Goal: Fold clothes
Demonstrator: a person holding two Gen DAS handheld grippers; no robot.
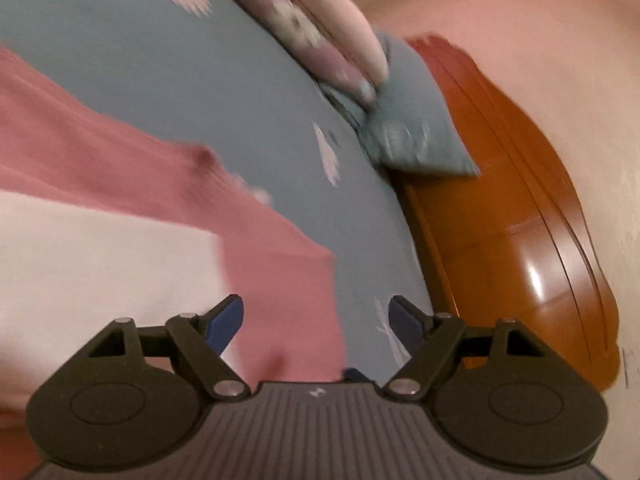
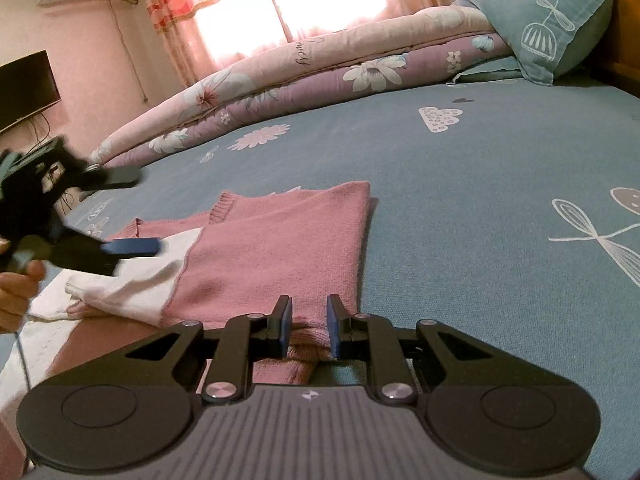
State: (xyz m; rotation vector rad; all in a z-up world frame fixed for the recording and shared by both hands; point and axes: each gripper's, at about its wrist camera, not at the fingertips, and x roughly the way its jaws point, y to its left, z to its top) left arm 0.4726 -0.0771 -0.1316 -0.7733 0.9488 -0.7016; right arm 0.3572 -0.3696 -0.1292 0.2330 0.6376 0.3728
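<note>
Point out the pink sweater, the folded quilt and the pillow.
sweater point(image 2: 280, 248), right wrist view, middle of the folded body
quilt point(image 2: 320, 68), right wrist view, long side
pillow point(image 2: 552, 20), right wrist view, printed face

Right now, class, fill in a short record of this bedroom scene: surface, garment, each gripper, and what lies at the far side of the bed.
surface: blue patterned bedsheet
garment: pink knit sweater with a white part, lying partly folded on the sheet
right gripper: jaws narrow, a bunched knit edge of the sweater between the pads
left gripper: jaws wide, nothing between them, over the sweater's edge
far side: rolled floral quilt, blue pillow
headboard: polished wood
</note>
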